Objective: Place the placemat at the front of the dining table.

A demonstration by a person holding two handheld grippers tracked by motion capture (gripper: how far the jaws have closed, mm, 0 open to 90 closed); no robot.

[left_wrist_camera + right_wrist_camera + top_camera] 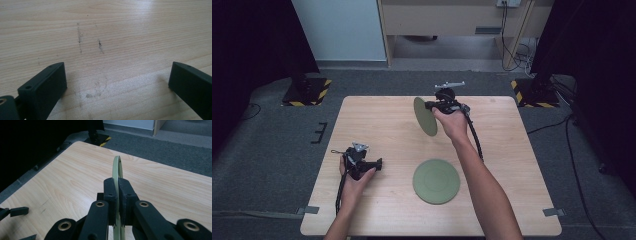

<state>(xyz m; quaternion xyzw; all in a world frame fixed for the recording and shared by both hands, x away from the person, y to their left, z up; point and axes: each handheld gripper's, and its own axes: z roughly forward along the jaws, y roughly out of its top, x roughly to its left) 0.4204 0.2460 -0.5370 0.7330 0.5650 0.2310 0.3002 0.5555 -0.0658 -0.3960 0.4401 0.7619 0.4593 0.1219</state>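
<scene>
Right gripper [432, 106] is clamped on the rim of a green plate [425, 116], held on edge above the table's [377, 125] far-centre. Second plate [436, 181] lies flat near the near edge. Left gripper [117, 82] gapes empty, near-left. Plates look thin, rigid, light, likely slippery; rim grip suits.

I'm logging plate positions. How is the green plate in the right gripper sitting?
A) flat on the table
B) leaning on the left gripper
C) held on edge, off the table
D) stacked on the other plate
C: the right gripper has its jaws closed on the rim of the held plate, raised edge-on above the table.
</scene>
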